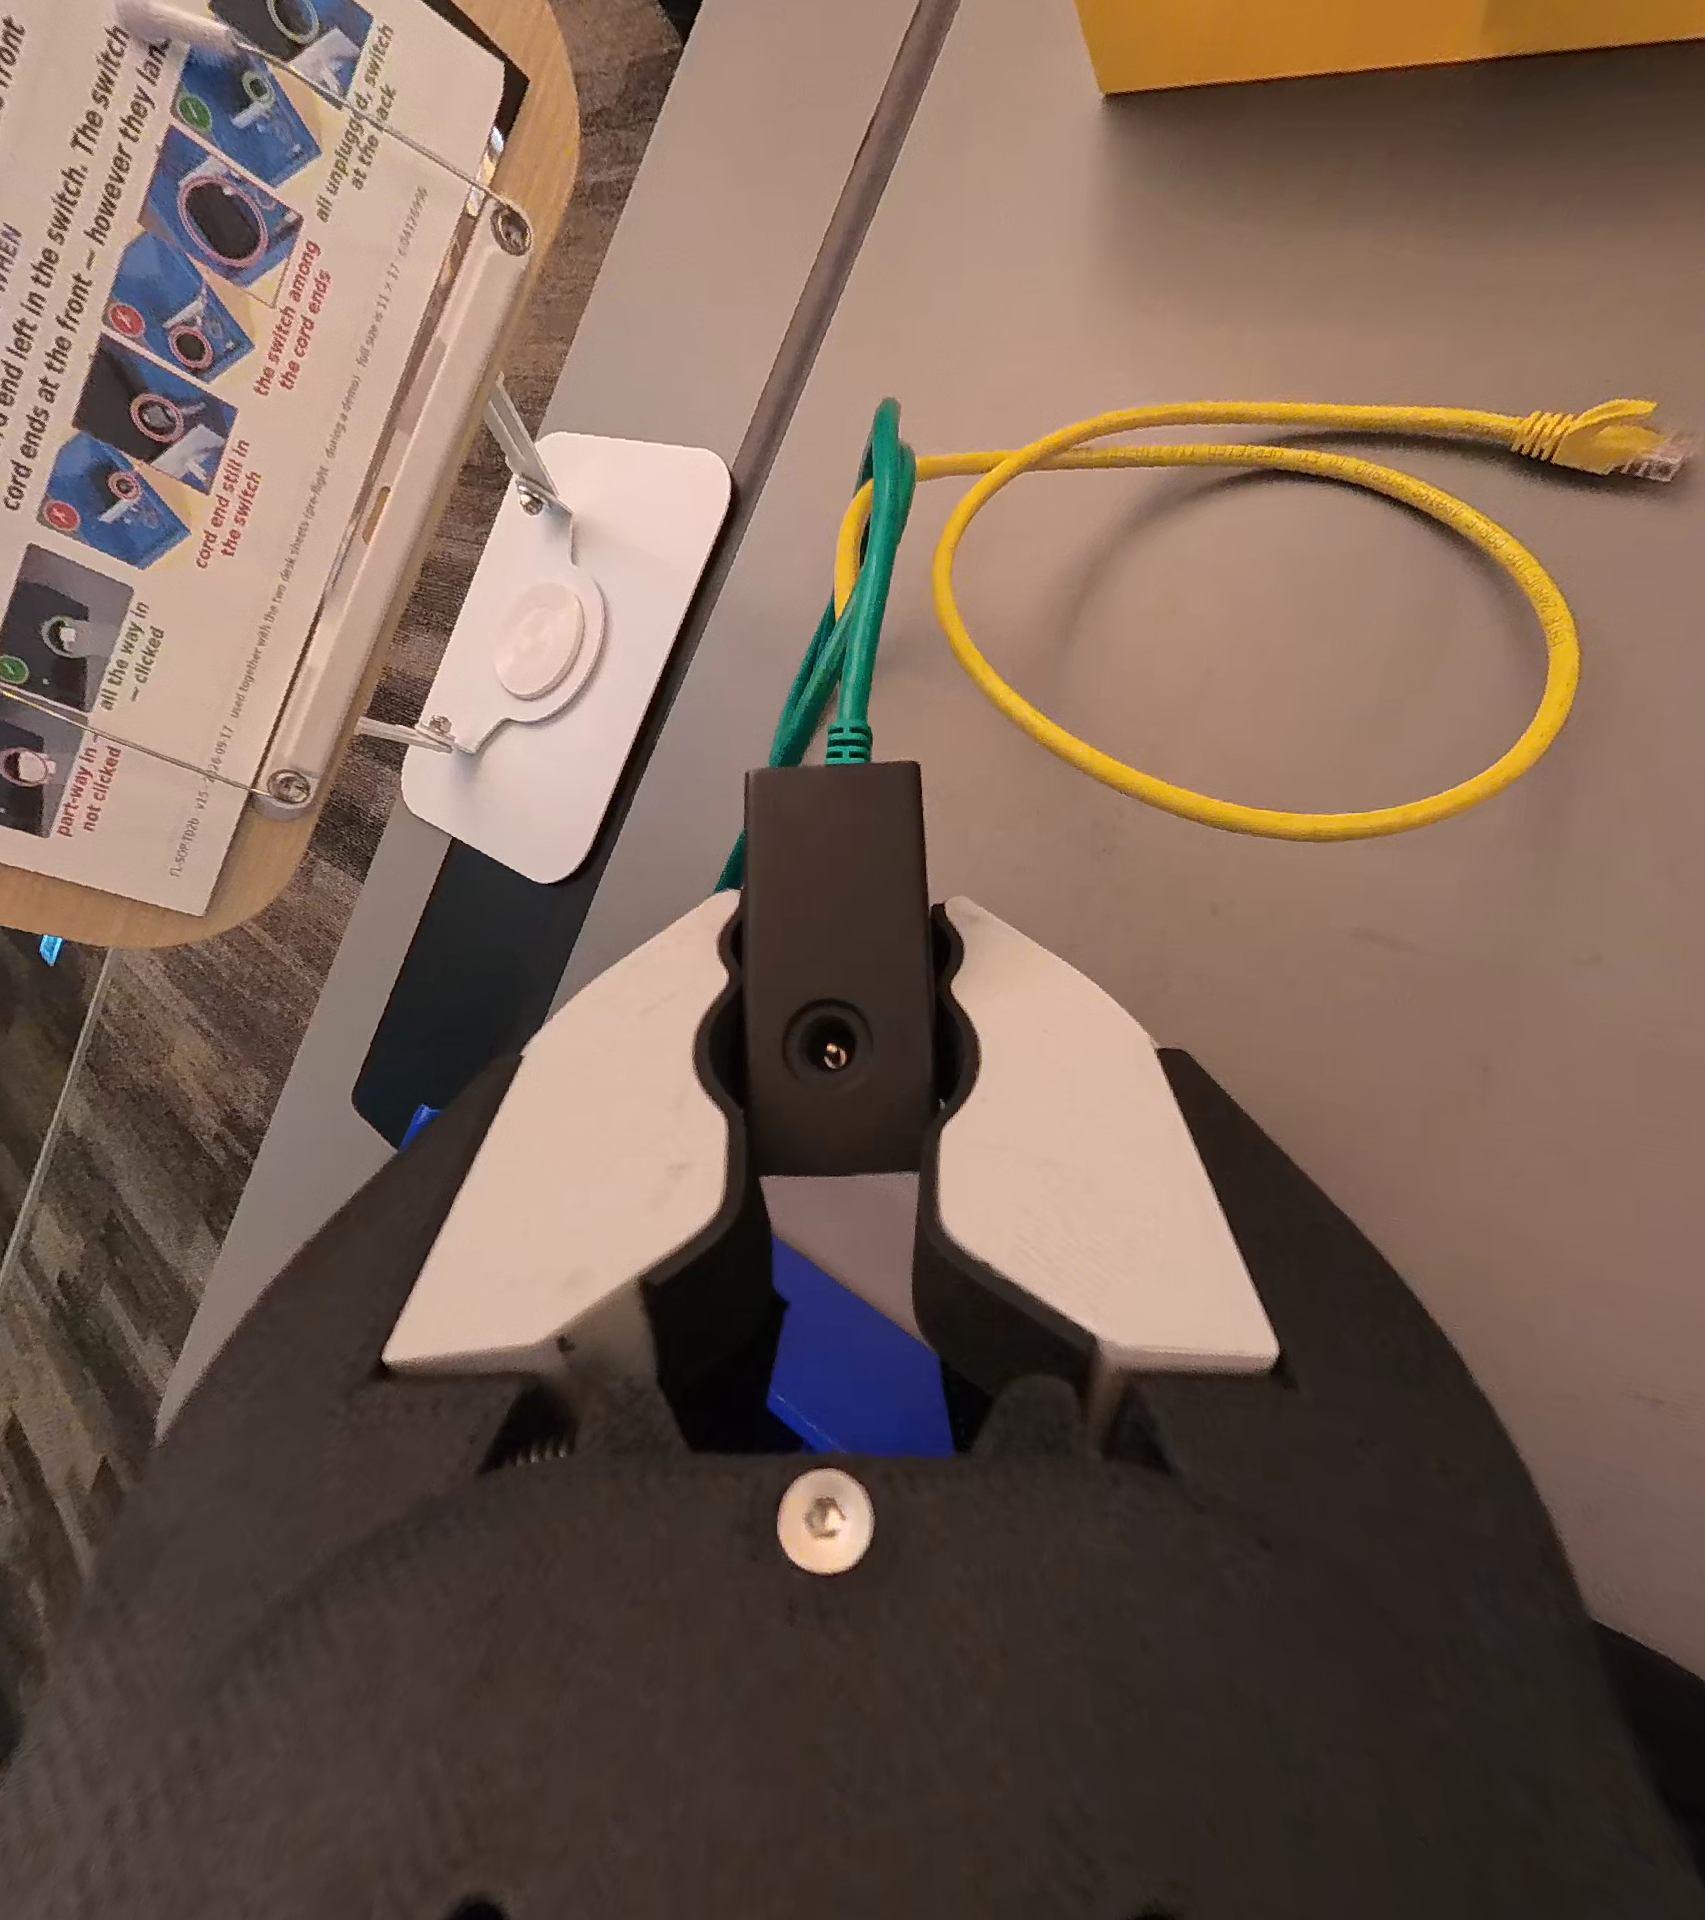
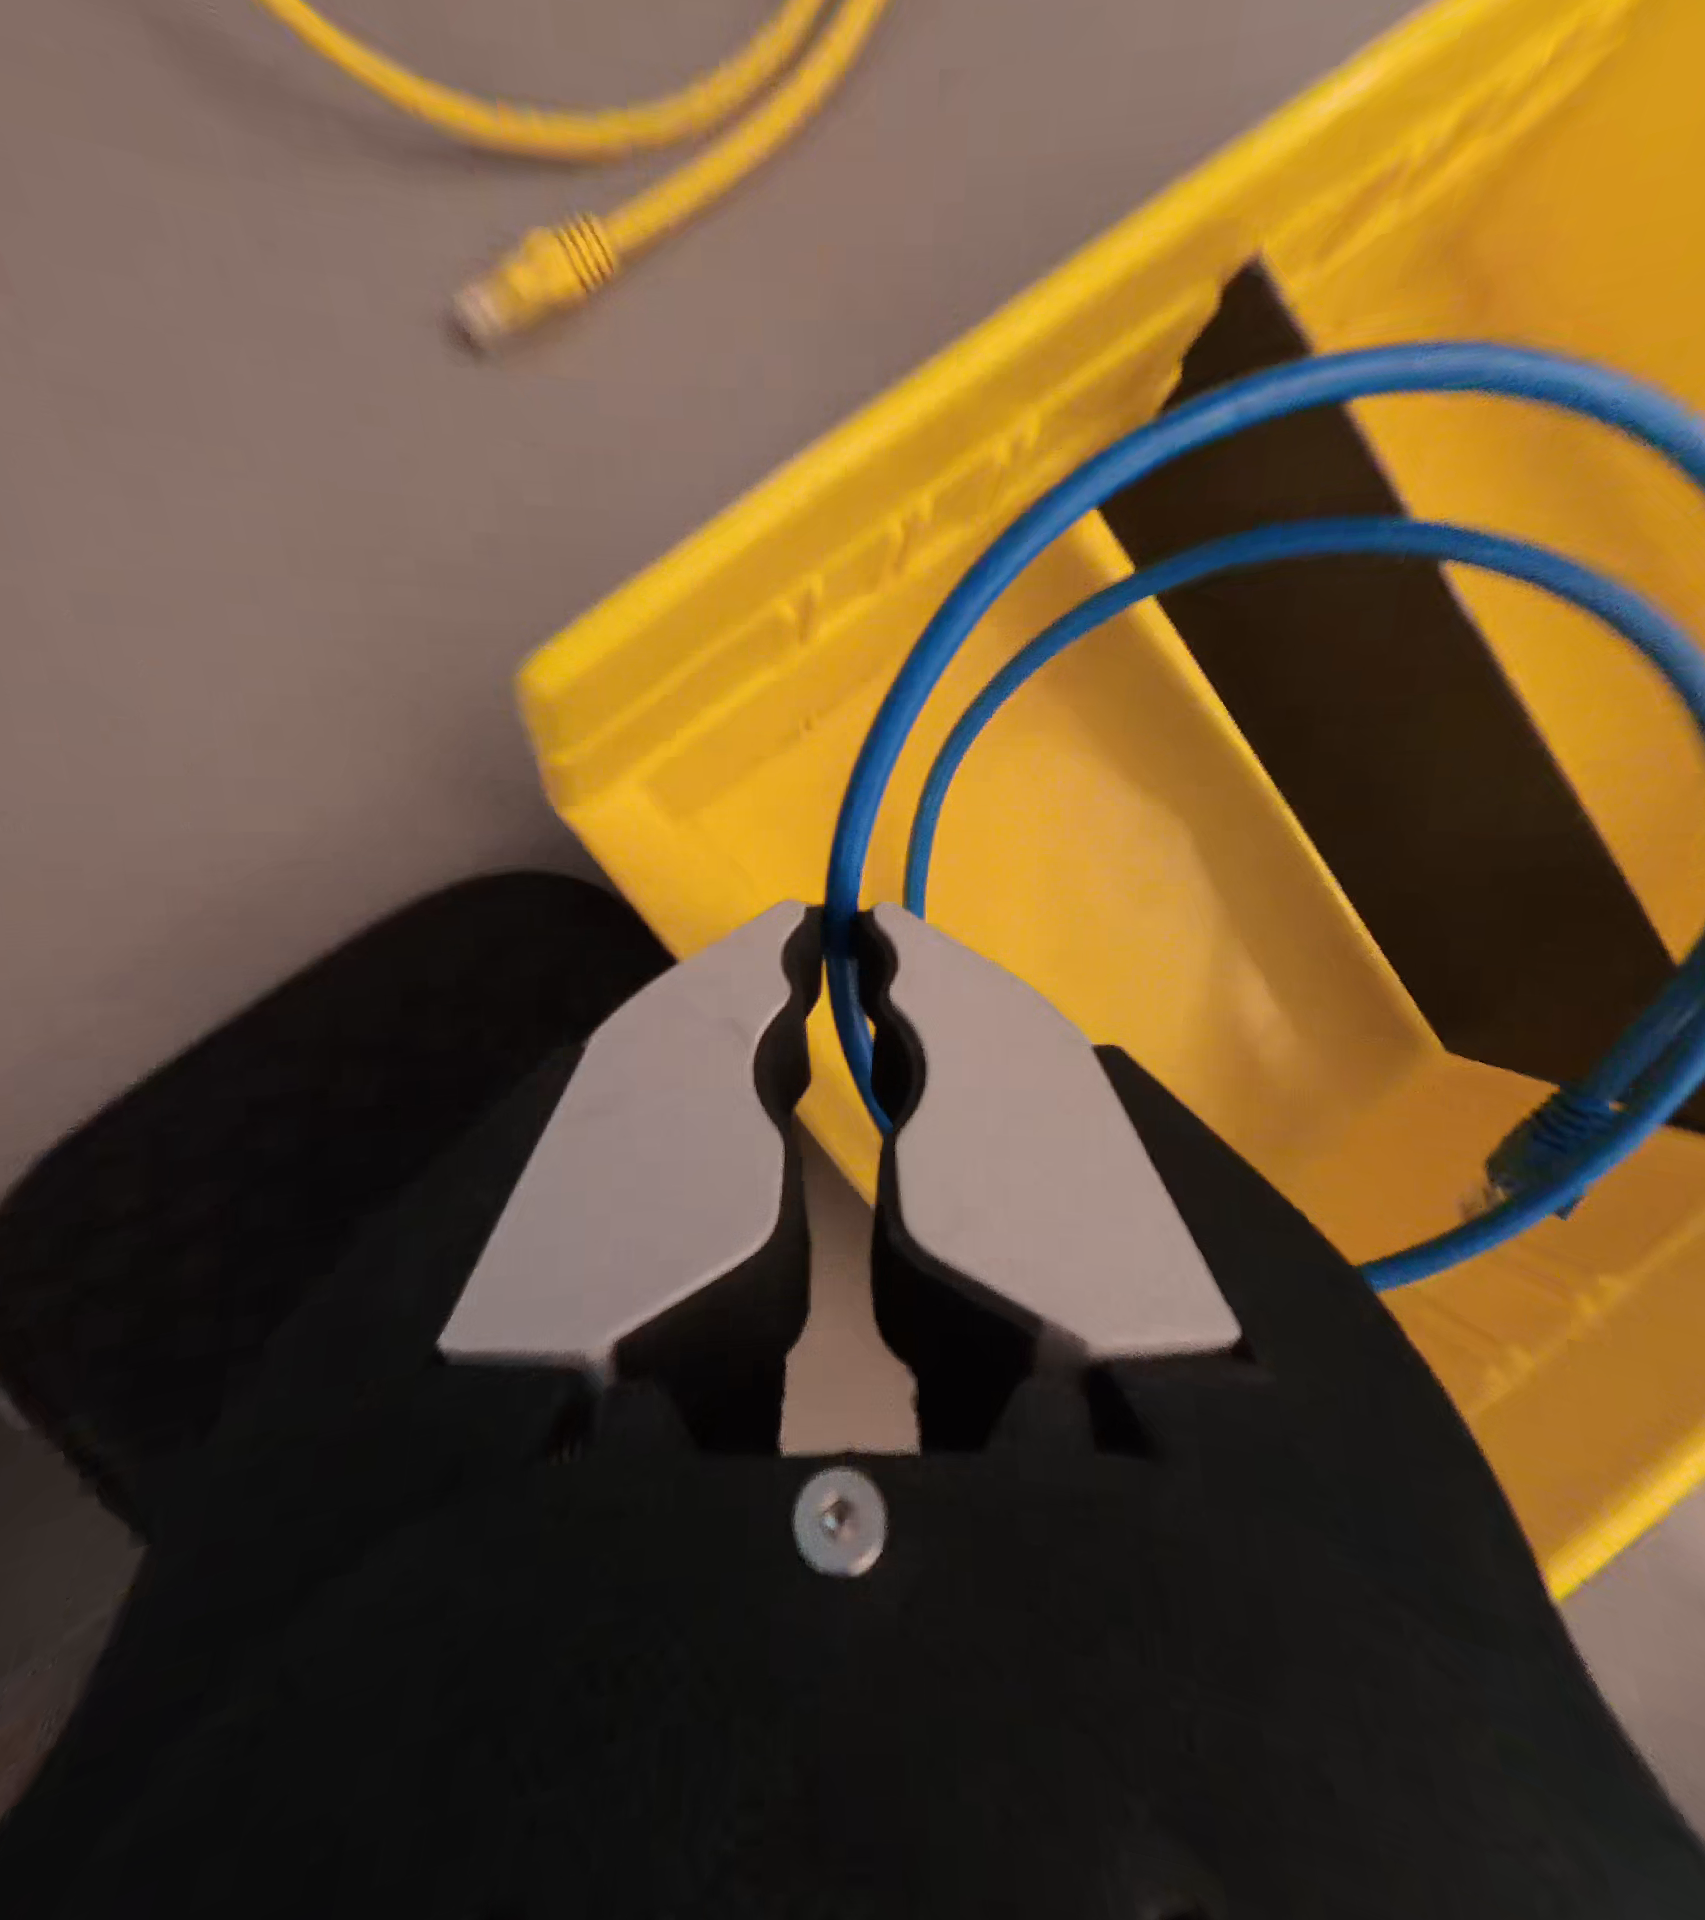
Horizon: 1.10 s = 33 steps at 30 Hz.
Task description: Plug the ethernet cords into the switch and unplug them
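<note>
Grey table [image 1: 1347, 1039]: left gripper [image 1: 832, 1023] jaws clamp the switch [image 1: 832, 894], right gripper [image 2: 843, 1023] jaws pinch the blue cord [image 2: 1243, 436].

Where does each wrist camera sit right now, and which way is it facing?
Left wrist view: on the left gripper, facing down at the grey table; its fingers clamp the black switch, green cord plugged in.
Right wrist view: on the right gripper, pinching the blue cord over the yellow bin.
Shared: the yellow cord.

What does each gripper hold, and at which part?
Left gripper: small black switch box, by its two sides. Right gripper: coiled blue ethernet cord, on the cable, not the plug.
</note>
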{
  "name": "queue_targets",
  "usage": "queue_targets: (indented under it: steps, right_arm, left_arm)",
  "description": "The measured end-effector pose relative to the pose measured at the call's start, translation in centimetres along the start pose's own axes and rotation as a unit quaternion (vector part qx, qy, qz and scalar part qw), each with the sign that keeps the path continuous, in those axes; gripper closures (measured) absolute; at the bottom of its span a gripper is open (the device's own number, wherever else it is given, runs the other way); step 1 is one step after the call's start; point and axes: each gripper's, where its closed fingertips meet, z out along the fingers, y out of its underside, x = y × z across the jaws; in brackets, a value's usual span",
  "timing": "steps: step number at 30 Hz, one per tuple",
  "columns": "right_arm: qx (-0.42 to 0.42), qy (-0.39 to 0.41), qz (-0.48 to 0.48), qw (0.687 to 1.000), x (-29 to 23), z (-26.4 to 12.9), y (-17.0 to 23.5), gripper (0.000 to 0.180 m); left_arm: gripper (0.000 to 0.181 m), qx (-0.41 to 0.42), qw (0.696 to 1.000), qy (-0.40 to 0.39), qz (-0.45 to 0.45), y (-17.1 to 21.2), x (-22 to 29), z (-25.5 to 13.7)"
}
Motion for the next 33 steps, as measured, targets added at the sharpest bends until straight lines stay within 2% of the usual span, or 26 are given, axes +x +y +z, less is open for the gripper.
queue_targets:
  steps: [3, 6, 9, 11, 14, 16, 17, 19, 22, 25, 27, 28, 29, 31, 33]
  right_arm:
    - [-0.045, 0.039, -0.024, 0.998, 0.8, 2.3, 0.9, 0.168]
    - [-0.024, 0.047, -0.027, 0.998, 0.6, 2.9, -0.3, 0.155]
    - [0.022, 0.043, -0.004, 0.999, 0.5, 0.6, -1.9, 0.148]
    - [0.056, 0.081, 0.015, 0.995, 1.5, -2.3, -2.7, 0.145]
    - [0.16, 0.191, 0.002, 0.968, 2.3, -7.7, -6.5, 0.143]
    - [0.269, 0.2, -0.056, 0.94, -0.9, -9.8, -11.6, 0.143]
    - [0.309, 0.19, -0.088, 0.928, -3.0, -10.0, -13.9, 0.136]
    - [0.338, 0.188, -0.16, 0.908, -6.7, -8.5, -17.6, 0.129]
    - [0.329, 0.203, -0.263, 0.884, -10.4, -4.5, -22.1, 0.126]
    - [0.341, 0.249, -0.299, 0.856, -9.8, -1.8, -26.3, 0.125]
    - [0.334, 0.239, -0.289, 0.865, -8.4, -0.1, -28.1, 0.12]
    - [0.322, 0.233, -0.285, 0.872, -7.6, 0.6, -28.7, 0.122]
    - [0.302, 0.217, -0.29, 0.882, -7.3, 1.3, -28.8, 0.166]
    - [0.289, 0.188, -0.287, 0.894, -7.4, 1.4, -28.9, 0.169]
    - [0.272, 0.254, -0.282, 0.884, -6.3, 0.0, -29.0, 0.173]
  left_arm:
    - [0.151, 0.005, 1.0, -0.001, 0.002, -0.2, 0.0, -0.3]
    - [0.151, 0.015, 1.0, -0.001, 0.003, -0.5, 0.0, -0.6]
    - [0.151, 0.036, 0.999, -0.01, 0.019, -1.1, -0.1, -1.3]
    - [0.151, 0.059, 0.997, -0.018, 0.038, -1.9, -0.1, -1.9]
    - [0.151, 0.084, 0.991, -0.047, 0.093, -3.0, 0.1, -2.8]
    - [0.151, 0.087, 0.987, -0.068, 0.119, -3.6, 0.2, -3.1]
    - [0.151, 0.093, 0.985, -0.07, 0.13, -4.0, 0.6, -3.3]
    - [0.152, 0.107, 0.981, -0.064, 0.146, -4.7, 1.5, -3.7]
    - [0.152, 0.125, 0.974, -0.064, 0.176, -5.7, 2.7, -4.9]
    - [0.152, 0.155, 0.967, -0.054, 0.194, -6.8, 4.1, -6.6]
    - [0.152, 0.181, 0.961, -0.043, 0.203, -7.5, 4.9, -7.8]
    - [0.152, 0.193, 0.959, -0.032, 0.206, -7.7, 5.4, -8.4]
    - [0.152, 0.203, 0.958, -0.021, 0.203, -7.9, 5.8, -8.8]
    - [0.152, 0.2, 0.963, -0.026, 0.18, -7.7, 5.0, -8.8]
    - [0.151, 0.188, 0.969, -0.06, 0.145, -7.2, 3.1, -8.2]
